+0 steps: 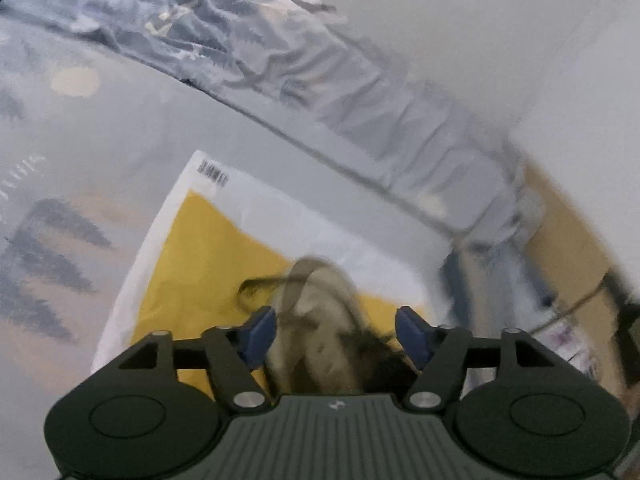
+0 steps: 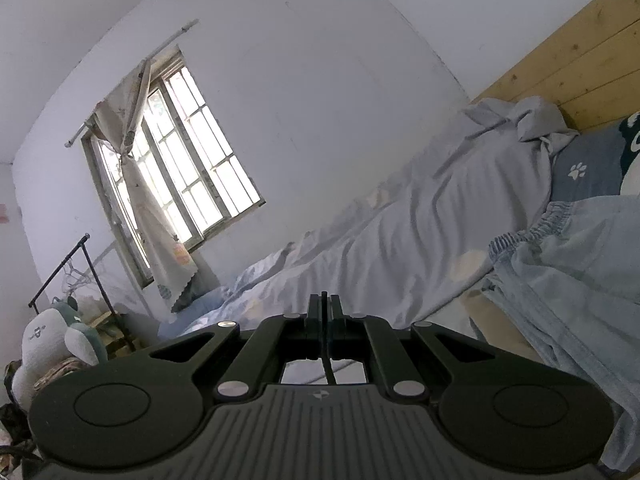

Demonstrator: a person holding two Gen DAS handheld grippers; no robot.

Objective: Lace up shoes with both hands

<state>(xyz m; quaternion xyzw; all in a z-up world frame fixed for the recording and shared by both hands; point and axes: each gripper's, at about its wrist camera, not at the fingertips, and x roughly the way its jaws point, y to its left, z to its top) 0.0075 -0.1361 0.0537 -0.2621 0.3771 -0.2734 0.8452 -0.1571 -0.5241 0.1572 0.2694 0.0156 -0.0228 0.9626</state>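
One blurred shoe (image 1: 320,320) lies on a yellow-and-white bag (image 1: 192,248), toe pointing away, between the left gripper's (image 1: 335,330) wide-open jaws, while the right gripper (image 2: 324,312) pinches one dark lace (image 2: 330,372).

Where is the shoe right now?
In the left wrist view, the blurry shoe sits low in the middle on the yellow-and-white bag, between the open left gripper fingers.

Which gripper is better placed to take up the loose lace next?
Left. The left gripper is open right above the shoe, blurred. The right gripper is shut on a thin dark lace and faces the window.
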